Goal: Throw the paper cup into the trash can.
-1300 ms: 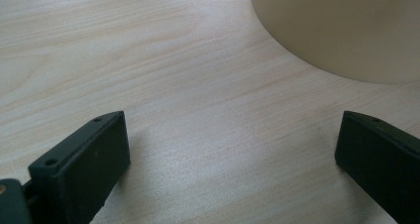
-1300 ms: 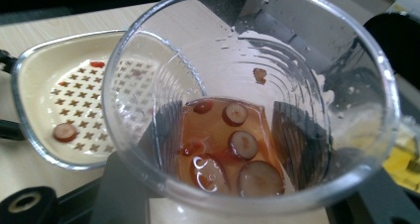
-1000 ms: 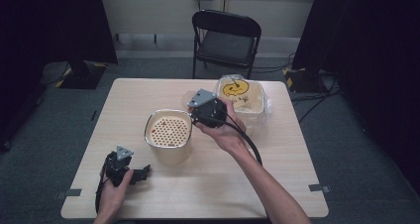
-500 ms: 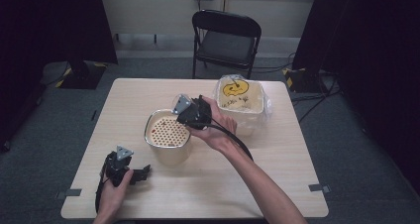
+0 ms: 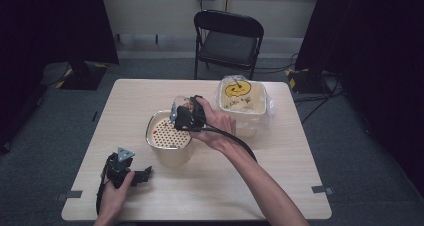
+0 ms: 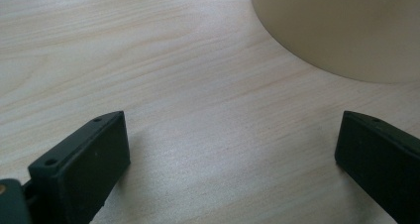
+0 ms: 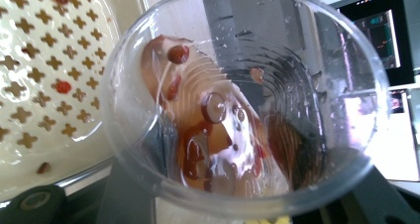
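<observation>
A: Clear plastic is what is seen first: a transparent round plastic cup (image 7: 247, 105) is held tipped on its side, with its mouth turned toward the right gripper's camera. Reddish-brown bits and smears are seen stuck to its inner wall.

B: How is it gripped?

A: The right gripper (image 5: 187, 115) is closed on the cup, as seen from the high view; the black jaws are glimpsed at the bottom edge of the right gripper view, pressed against the cup's rim area. The cup is held over the rear rim of a cream bucket fitted with a perforated strainer insert (image 5: 169, 131), which stands near the middle of the pale wooden table (image 5: 280, 171). A few red bits are seen lying on the strainer's cross-shaped holes (image 7: 44, 75).

B: And the left gripper?

A: The left gripper (image 5: 131, 173) is rested on the table near the front left edge, with its jaws spread wide and nothing between them. The bucket's wall (image 6: 346, 30) is seen just beyond them.

B: Anything else?

A: A cream bin lined with a clear bag and marked with a yellow smiley face (image 5: 240, 98) is placed behind the right hand (image 5: 215, 128). A black folding chair (image 5: 227, 38) is set beyond the table.
</observation>
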Action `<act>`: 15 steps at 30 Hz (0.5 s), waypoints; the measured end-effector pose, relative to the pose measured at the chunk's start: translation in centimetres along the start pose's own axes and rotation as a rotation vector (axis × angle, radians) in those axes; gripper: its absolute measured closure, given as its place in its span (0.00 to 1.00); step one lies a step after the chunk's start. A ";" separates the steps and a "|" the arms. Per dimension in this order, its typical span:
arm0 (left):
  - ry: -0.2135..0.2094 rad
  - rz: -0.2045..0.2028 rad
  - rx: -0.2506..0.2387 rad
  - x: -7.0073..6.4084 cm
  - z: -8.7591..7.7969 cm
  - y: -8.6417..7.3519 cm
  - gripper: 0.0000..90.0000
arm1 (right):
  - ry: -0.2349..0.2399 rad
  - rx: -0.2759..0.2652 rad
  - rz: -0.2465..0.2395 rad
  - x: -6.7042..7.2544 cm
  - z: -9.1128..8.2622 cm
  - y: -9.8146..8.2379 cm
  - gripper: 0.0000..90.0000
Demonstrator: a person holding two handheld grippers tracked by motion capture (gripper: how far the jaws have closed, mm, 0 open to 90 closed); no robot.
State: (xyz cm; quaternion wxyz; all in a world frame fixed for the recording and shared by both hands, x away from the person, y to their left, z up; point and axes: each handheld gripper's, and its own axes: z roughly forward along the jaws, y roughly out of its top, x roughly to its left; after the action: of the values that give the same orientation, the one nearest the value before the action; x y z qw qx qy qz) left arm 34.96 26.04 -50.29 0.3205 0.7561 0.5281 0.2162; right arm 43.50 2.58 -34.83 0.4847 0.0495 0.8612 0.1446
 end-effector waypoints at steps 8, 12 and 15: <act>0.001 0.000 -0.001 0.0 0.0 0.0 0.00 | -0.085 0.049 -0.131 1.1 0.3 0.7 0.56; 0.001 0.000 0.000 0.0 0.0 0.0 0.00 | -0.107 0.047 -0.168 1.3 0.2 0.9 0.57; 0.001 0.000 0.000 0.0 0.0 0.0 0.00 | -0.148 0.050 -0.216 1.3 0.1 1.0 0.57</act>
State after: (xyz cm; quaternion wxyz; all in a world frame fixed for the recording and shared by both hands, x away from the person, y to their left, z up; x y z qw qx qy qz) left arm 34.96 26.04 -50.29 0.3202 0.7561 0.5282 0.2164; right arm 42.89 3.87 -35.62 0.5585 -0.0209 0.8266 0.0663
